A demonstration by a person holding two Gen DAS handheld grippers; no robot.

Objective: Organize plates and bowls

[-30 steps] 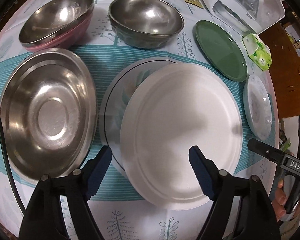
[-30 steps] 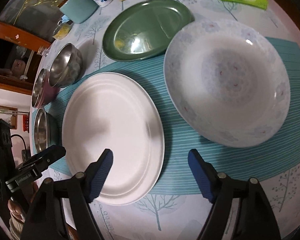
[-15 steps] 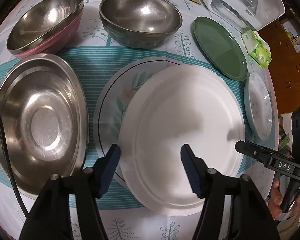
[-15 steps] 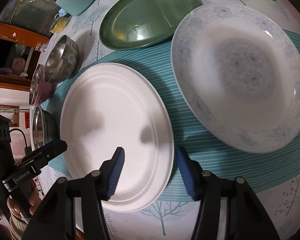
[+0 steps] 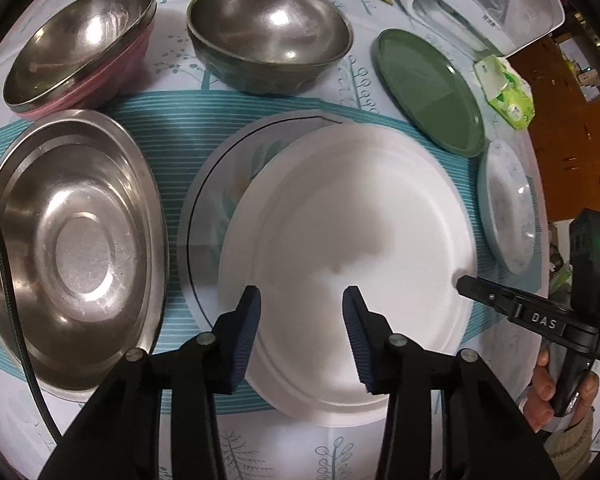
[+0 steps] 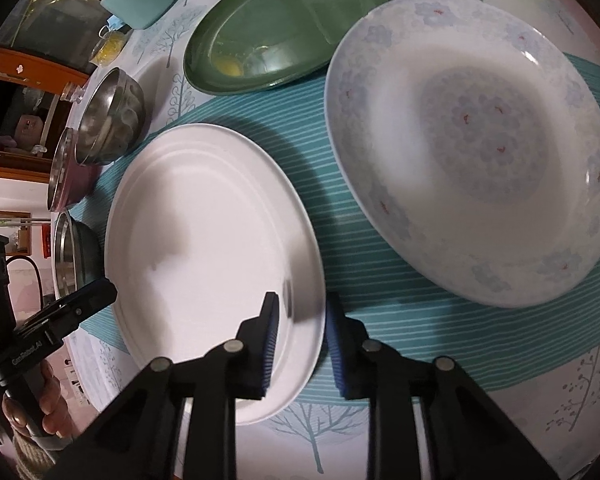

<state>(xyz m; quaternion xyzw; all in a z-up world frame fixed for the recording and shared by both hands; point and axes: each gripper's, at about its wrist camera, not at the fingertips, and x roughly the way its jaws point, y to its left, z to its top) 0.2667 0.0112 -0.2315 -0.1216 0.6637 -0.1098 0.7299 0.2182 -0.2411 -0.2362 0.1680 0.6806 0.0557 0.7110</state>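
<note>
A plain white plate point(image 5: 352, 220) lies partly on top of a leaf-patterned plate point(image 5: 220, 172) on a teal striped mat. My left gripper point(image 5: 302, 316) points down over the white plate's near-left rim. Its jaws are closing, one finger at the rim and one over the plate, with a wide gap left. My right gripper point(image 6: 302, 312) straddles the white plate's point(image 6: 204, 220) right rim. Its jaws are closing too, and the pads are close to the rim but not pressing on it. Each gripper also shows in the other's view, the right gripper point(image 5: 462, 280) and the left gripper point(image 6: 108, 290).
A wide steel bowl point(image 5: 72, 240) sits left of the plates. A pink-sided steel bowl point(image 5: 80, 40) and a green-sided steel bowl point(image 5: 268, 32) stand behind. A green plate point(image 6: 284, 24) and a floral deep plate point(image 6: 480, 140) lie to the right. A tissue pack point(image 5: 508, 92) and a white appliance point(image 5: 480, 4) are at the far right.
Both grippers' jaws have narrowed a lot. The right gripper has come in over the white plate's right rim, which now runs between its fingers. The plates have not moved.
</note>
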